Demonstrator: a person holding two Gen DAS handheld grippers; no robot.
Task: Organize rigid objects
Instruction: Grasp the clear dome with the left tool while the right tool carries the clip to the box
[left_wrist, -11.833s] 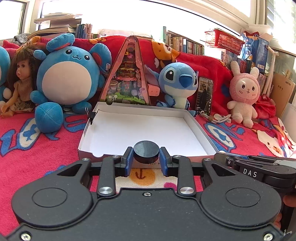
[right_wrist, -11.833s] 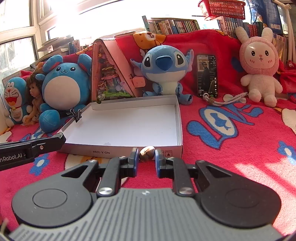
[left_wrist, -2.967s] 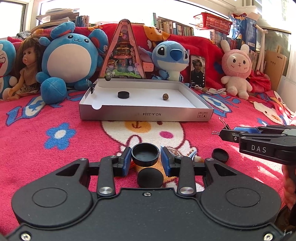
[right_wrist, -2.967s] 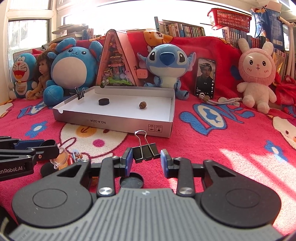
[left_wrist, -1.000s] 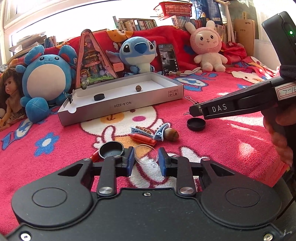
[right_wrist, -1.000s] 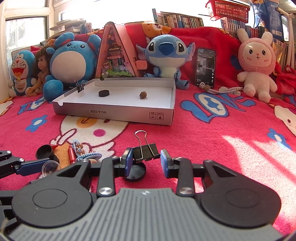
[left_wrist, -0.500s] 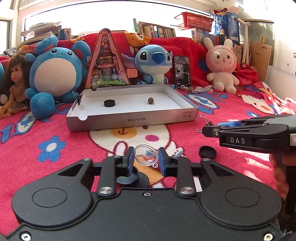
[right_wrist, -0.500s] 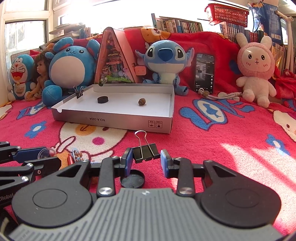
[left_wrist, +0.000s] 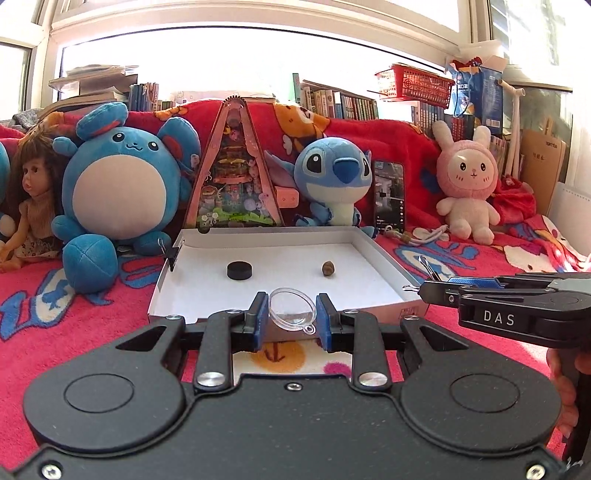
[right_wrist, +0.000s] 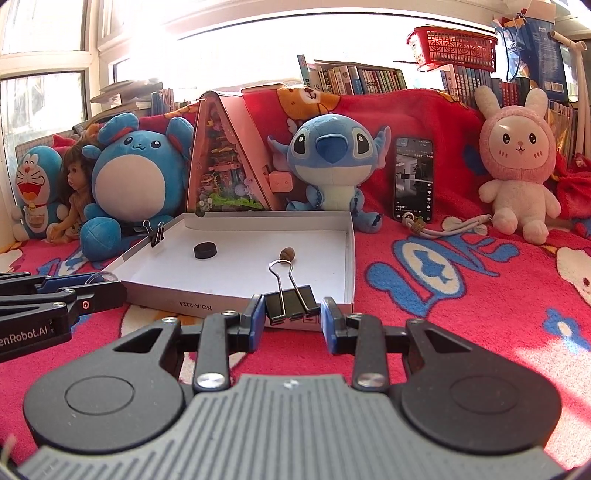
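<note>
The left gripper clasped a clear plastic dome between its blue pads, in front of the near wall of the white box. The right gripper pinched a black binder clip by its body, wire handles pointing up and away. Beyond them, inside the box, a black disc lay left of a brown nut, well apart. Another binder clip gripped the box's left wall. Plush toys lined the back.
</note>
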